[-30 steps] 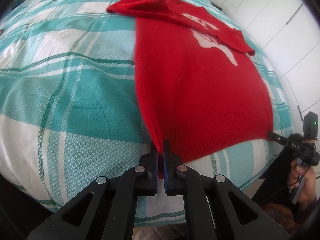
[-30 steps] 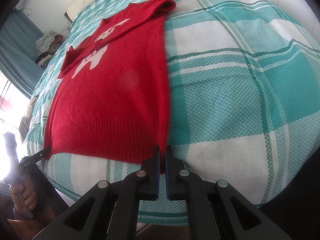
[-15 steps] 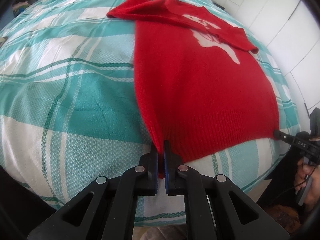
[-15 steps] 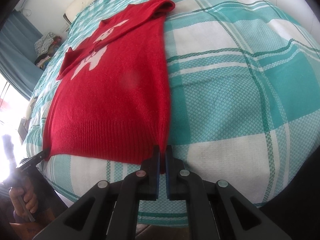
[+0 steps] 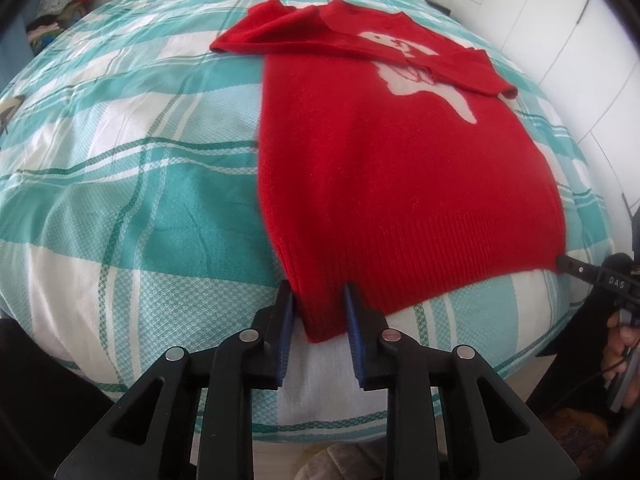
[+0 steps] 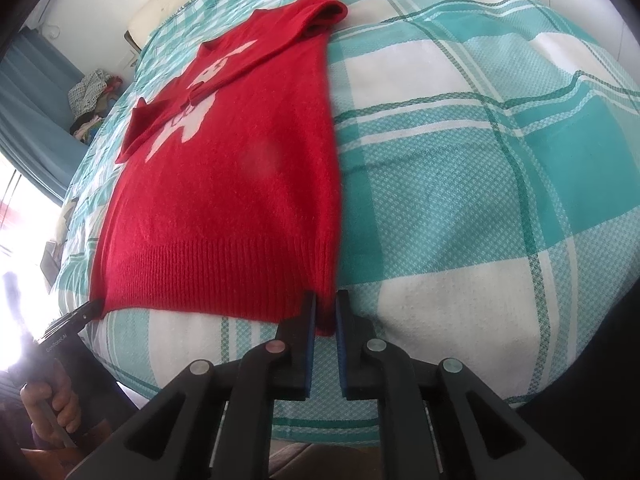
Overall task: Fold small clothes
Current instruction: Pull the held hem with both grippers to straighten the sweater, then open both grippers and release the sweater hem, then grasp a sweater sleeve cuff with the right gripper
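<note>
Red sweater (image 5: 400, 168) lying flat and face-up on the checked bedspread (image 5: 120, 184), sleeves folded across the chest over the white animal motif (image 5: 416, 68); ribbed hem (image 5: 420, 264) nearest the viewer, close to the mattress edge. Left gripper (image 5: 319, 300) at one hem corner, fingers apart, the corner lying loose between the blue pads (image 5: 285, 332) and touching neither clearly; right gripper (image 6: 325, 312) at the opposite hem corner, fingers only narrowly apart, the corner between them, and whether the pads actually pinch it cannot be told.

Risks, as judged from this layout: with both grips slack, the hem may drape over the mattress edge and its weight could drag the body out of square; a re-grasp that catches only the top layer of the knit would separate front from back and leave a crooked fold; a pad closing on the bedspread along with the hem would lift the cover and disturb the crossed sleeves; uneven lifting of the two corners would skew the fold line.
</note>
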The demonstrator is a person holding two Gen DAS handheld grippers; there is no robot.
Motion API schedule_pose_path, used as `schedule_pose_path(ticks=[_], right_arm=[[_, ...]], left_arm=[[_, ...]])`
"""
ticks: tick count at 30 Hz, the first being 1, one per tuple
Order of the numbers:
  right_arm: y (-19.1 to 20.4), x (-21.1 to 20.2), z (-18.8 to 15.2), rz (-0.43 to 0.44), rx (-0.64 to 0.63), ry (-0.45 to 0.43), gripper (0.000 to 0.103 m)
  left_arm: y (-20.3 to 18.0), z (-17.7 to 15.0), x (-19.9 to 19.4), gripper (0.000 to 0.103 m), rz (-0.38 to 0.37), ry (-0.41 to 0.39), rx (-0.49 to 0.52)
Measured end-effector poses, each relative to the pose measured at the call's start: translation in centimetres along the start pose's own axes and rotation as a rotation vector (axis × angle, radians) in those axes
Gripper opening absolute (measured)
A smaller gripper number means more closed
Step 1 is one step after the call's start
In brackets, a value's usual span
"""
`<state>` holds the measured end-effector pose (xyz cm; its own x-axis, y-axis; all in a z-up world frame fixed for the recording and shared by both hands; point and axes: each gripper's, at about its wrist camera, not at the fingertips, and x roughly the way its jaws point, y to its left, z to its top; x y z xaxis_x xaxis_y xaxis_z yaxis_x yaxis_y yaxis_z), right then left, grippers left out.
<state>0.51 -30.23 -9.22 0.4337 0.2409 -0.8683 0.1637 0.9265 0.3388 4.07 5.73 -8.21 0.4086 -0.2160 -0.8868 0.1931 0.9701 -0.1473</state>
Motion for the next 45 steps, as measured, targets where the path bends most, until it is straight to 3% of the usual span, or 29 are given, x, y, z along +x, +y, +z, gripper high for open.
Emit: schedule_pose_path(ticks=[8,11,13,15,17,19,21,23,27,30,32,34,37,40,41,42,44,45], right_arm=[[-0.1,-0.3,-0.3,-0.004,0.0,0.022,0.017],[-0.3,-0.9,-0.5,-0.002,0.01,0.031,0.026],[-0.6,-1.5,-0.6,0.0,0.023,0.026,0.042],[-0.9,-2.3,-0.5,-0.017,0.019,0.017,0.049],[-0.8,-3.4,0.4,-0.069,-0.039,-0.002,0.049],[-0.2,-5.1,2.2,-0.183,-0.152,-0.066,0.049],[1.1,-6.9,4.6,-0.307,-0.275,-0.149,0.049],[2.8,-8.5,7.4,-0.353,-0.366,-0.226,0.049],[8.5,-8.2,12.2,-0.272,-0.516,-0.267,0.054],[13.2,-4.0,14.4,-0.169,-0.652,-0.209,0.057],[15.8,-0.1,15.3,-0.102,-0.732,-0.145,0.057],[17.8,4.0,16.0,-0.079,-0.804,-0.081,0.056],[19.3,9.0,16.5,-0.118,-0.878,-0.06,0.056],[18.8,12.6,18.1,-0.101,-0.827,-0.006,0.054],[18.4,13.0,18.6,-0.093,-0.8,-0.009,0.038],[17.7,12.6,19.2,-0.1,-0.766,-0.03,0.01],[15.8,10.3,20.8,-0.052,-0.66,-0.084,0.008],[14.7,8.8,21.8,-0.071,-0.624,-0.134,0.008]], left_arm=[[-0.8,-0.5,-1.2,0.06,-0.006,-0.009,0.018],[-0.6,-0.6,-2.4,0.064,-0.008,-0.023,0.011],[-0.2,-0.3,-3.4,0.065,0.001,-0.046,-0.002],[0.5,0.4,-4.6,0.066,0.016,-0.086,-0.014],[1.7,1.5,-5.9,0.073,0.045,-0.152,-0.038],[3.2,3.1,-6.7,0.082,0.1,-0.243,-0.071],[4.7,4.7,-6.7,0.084,0.169,-0.323,-0.116],[5.8,5.8,-6.1,0.084,0.233,-0.394,-0.155],[7.5,5.9,-3.9,0.084,0.324,-0.479,-0.192],[8.7,5.7,-1.7,0.084,0.287,-0.387,-0.218],[9.2,5.9,-1.2,0.084,0.271,-0.366,-0.224],[9.2,5.8,-1.3,0.084,0.292,-0.383,-0.223],[8.8,6.0,-1.3,0.084,0.32,-0.394,-0.209],[8.2,6.0,-0.8,0.084,0.325,-0.38,-0.183],[8.1,6.0,-0.7,0.084,0.33,-0.372,-0.173],[8.0,6.0,-0.6,0.084,0.335,-0.367,-0.166],[7.9,5.9,-0.6,0.084,0.34,-0.365,-0.161],[8.0,5.9,-0.6,0.084,0.339,-0.366,-0.164]])
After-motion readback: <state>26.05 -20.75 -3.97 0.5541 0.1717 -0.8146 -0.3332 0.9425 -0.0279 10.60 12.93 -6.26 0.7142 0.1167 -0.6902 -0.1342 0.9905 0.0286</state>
